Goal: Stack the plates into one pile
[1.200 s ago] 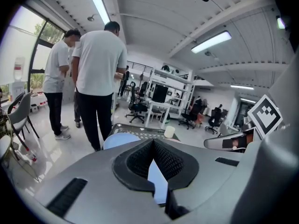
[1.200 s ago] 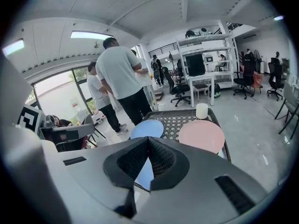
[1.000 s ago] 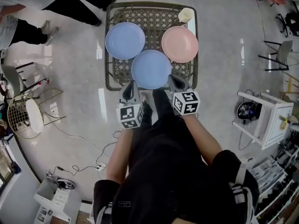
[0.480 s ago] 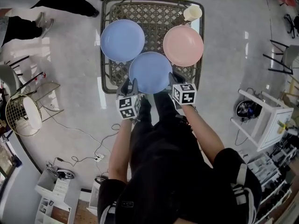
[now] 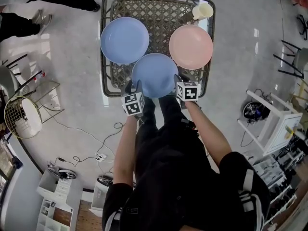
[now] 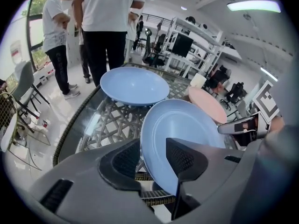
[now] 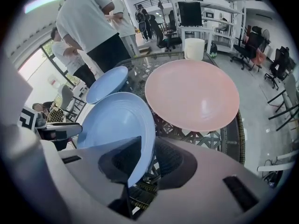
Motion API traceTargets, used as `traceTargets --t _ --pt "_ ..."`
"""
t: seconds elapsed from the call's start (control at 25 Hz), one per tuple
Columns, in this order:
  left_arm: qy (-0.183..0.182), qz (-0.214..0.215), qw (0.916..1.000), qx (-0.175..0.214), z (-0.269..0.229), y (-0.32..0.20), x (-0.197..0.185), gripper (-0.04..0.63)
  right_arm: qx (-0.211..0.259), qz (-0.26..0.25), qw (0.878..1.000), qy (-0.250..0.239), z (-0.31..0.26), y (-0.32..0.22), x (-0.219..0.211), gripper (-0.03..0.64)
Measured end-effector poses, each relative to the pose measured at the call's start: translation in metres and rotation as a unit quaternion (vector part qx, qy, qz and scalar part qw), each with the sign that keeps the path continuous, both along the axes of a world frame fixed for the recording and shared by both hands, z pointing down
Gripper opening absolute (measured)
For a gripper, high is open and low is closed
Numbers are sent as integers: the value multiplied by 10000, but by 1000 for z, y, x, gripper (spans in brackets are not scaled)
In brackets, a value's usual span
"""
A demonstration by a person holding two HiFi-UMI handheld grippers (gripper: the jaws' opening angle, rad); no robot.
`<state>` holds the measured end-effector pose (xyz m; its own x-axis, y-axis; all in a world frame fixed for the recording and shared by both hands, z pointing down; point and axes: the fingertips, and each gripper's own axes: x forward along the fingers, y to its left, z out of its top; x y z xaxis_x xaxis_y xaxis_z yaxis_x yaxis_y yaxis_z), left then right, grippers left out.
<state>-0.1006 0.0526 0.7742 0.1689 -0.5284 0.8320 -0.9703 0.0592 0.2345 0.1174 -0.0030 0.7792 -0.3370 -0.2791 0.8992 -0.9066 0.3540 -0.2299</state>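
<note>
Down came both tools to the near edge of the woven table. The left gripper has just opened its jaws wide. The rim of the smooth, round near blue plate sits between them, not squeezed. The right gripper gapes around the rim's other side. A pink plate lies just beside it, with shiny floor all round.

Near blue plate, far blue plate, pink plate lie flat (unstacked) on table
</note>
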Motion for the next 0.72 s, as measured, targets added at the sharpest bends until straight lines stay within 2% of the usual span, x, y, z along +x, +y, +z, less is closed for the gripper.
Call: traceTargets --t 0.2,0.24,0.36,0.52,0.72 --pt "-61 5 9995 -312 22 6 0 180 -155 73 9999 -10 14 1 0 78" --pt "-83 -17 9994 -341 24 6 -1 165 -178 114 9998 1 16 1 0 77" --pt "-184 -201 9990 -366 25 6 -9 52 -214 186 9996 64 15 -1 2 38" --pt "-72 -380 9985 -394 18 9 -12 40 -235 121 9996 36 8 -1 2 21" --pt "-40 -598 9975 -369 0 20 -15 38 -219 -201 9996 -6 -7 1 -3 23"
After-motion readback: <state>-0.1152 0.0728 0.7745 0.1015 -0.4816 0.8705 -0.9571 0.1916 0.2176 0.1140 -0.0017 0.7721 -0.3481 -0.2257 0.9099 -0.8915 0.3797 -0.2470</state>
